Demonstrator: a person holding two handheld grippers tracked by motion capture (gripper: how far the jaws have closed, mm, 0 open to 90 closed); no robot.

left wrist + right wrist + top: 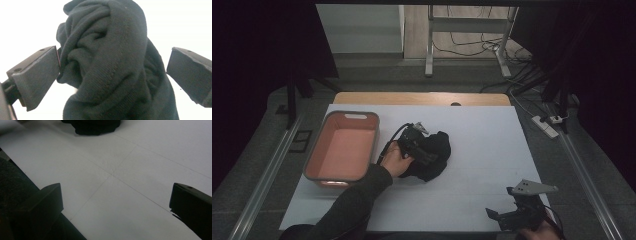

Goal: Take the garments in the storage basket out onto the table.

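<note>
Cloth, a bunched black knit garment (432, 155), lies near the middle of the white tabletop (482, 150), just beside the pink basin (343, 147) at the left edge. The left gripper (424, 150) sits over it, jaws spread wide around the heap, one pad brushing a fold, no squeeze. The right gripper (507, 216) rests at the near right corner, jaws wide and empty. The garment looks soft, light and limp; a thick fold at the top of the heap would probably give the surest hold.
</note>
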